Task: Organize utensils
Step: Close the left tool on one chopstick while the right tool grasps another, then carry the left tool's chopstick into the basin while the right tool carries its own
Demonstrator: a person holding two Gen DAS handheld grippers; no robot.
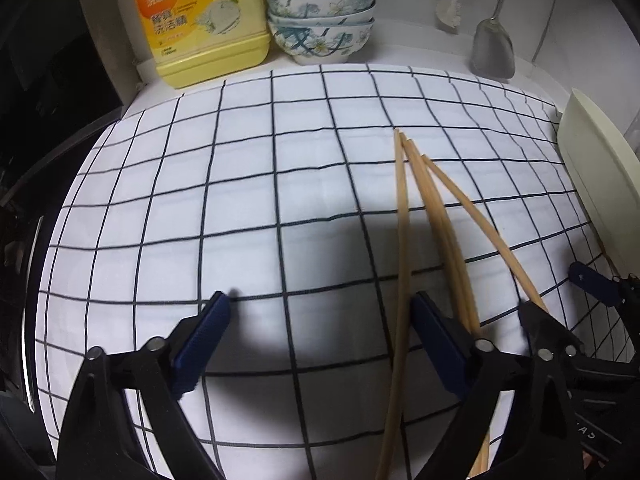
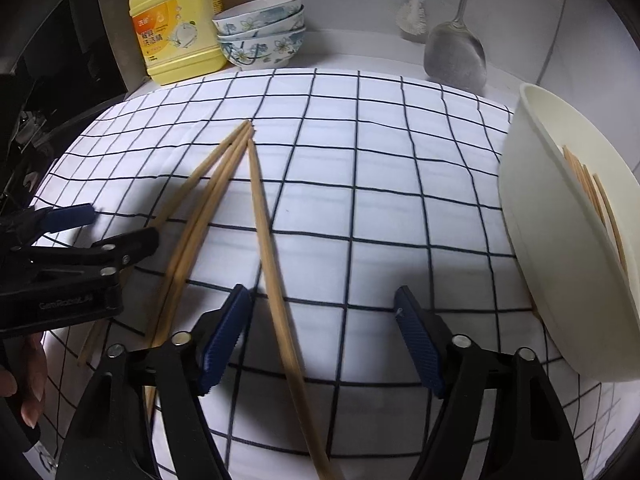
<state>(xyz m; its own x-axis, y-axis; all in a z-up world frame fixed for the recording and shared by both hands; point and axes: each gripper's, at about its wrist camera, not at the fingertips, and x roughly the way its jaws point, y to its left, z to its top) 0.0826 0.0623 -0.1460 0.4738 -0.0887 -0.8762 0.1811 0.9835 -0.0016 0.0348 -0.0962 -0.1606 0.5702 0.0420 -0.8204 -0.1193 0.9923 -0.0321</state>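
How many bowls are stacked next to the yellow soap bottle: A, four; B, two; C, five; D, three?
D: three floral bowls are nested in one stack beside the bottle, seen in both wrist views.

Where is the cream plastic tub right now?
The cream plastic tub sits at the right edge of the checked cloth in the right wrist view, tipped on its side, wooden chopsticks inside, below the hanging metal spatula.
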